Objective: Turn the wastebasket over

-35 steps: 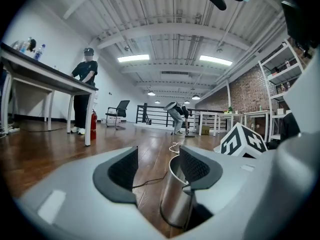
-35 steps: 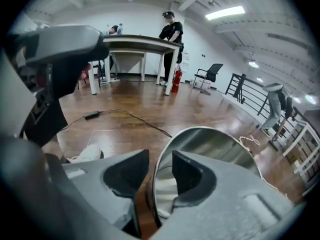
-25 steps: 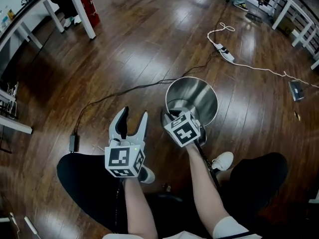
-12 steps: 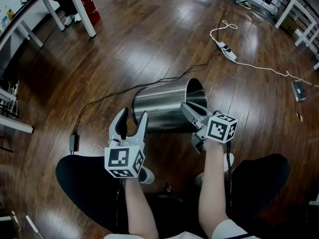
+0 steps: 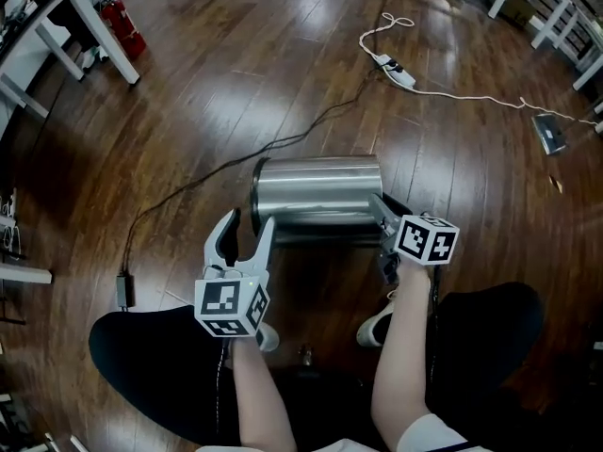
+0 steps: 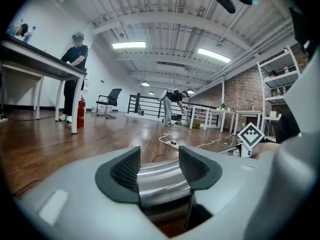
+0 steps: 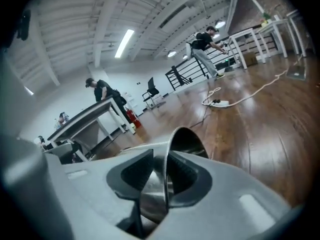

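Observation:
The steel wastebasket [image 5: 316,196] lies on its side on the wooden floor, open mouth to the right. My right gripper [image 5: 379,207] is at the mouth's near rim. In the right gripper view the thin rim [image 7: 172,134] stands between the jaws, which have just been opening; the pads look slack on it. My left gripper [image 5: 247,226] hangs open by the basket's closed end, close in front of the wall. In the left gripper view the shiny wall [image 6: 157,181] shows in the gap of the left gripper [image 6: 159,166], untouched.
A black cable [image 5: 283,144] runs over the floor behind the basket. A white power strip [image 5: 391,72] with its cord lies farther back. A red fire extinguisher [image 5: 122,26] stands by white table legs [image 5: 94,36]. A white shoe [image 5: 375,328] is just below the basket.
The basket went from upright to lying on its side. My right gripper swung right with the rim and rolled over. The left gripper edged closer to the basket.

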`<action>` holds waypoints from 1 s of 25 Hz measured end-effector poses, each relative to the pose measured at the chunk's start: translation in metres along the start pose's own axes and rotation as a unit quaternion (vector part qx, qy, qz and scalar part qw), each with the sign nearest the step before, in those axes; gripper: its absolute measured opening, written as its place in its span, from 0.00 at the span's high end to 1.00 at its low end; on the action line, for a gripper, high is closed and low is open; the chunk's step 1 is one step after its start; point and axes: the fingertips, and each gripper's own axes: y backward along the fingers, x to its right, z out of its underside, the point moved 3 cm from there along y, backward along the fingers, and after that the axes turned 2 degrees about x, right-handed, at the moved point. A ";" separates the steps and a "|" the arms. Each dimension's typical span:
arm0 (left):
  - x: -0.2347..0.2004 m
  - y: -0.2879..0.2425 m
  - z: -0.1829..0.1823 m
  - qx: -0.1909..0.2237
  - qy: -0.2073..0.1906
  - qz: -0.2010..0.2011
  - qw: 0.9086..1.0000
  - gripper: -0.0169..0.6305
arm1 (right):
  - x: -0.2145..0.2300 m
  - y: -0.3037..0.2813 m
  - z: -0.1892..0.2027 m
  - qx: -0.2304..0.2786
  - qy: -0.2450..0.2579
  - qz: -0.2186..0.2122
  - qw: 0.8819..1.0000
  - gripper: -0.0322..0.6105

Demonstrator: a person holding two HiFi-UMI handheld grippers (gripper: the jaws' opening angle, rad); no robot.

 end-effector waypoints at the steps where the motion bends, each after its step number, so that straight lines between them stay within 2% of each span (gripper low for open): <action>1: 0.006 -0.005 0.004 -0.008 0.000 0.010 1.000 0.56 | 0.014 0.003 0.005 -0.004 -0.011 0.013 1.000 0.82; 4: 0.017 -0.015 0.017 -0.031 0.001 0.029 0.999 0.57 | 0.053 0.011 0.020 -0.011 -0.022 0.051 0.998 0.81; 7: 0.020 -0.024 0.027 -0.044 0.006 0.033 0.998 0.58 | 0.062 0.013 0.019 0.011 -0.018 0.051 0.998 0.83; 13: -0.006 -0.044 0.057 -0.081 0.025 -0.005 0.996 0.59 | 0.052 0.021 0.012 -0.018 0.041 0.071 0.996 0.79; 16: -0.017 -0.052 0.075 -0.095 0.060 -0.014 0.994 0.60 | 0.051 0.026 0.009 -0.036 0.062 0.076 0.995 0.78; 19: -0.016 -0.060 0.096 -0.109 0.116 0.025 0.987 0.60 | 0.050 0.027 0.015 -0.060 0.065 0.074 0.993 0.78; 21: -0.022 -0.063 0.106 -0.112 0.142 0.026 0.983 0.61 | 0.053 0.026 0.019 -0.065 0.056 0.075 0.993 0.78; 23: -0.027 -0.066 0.116 -0.115 0.155 0.017 0.981 0.64 | 0.056 0.025 0.023 -0.071 0.049 0.080 0.993 0.78; 25: -0.026 -0.066 0.122 -0.112 0.178 0.026 0.977 0.70 | 0.057 0.025 0.027 -0.075 0.040 0.075 0.994 0.79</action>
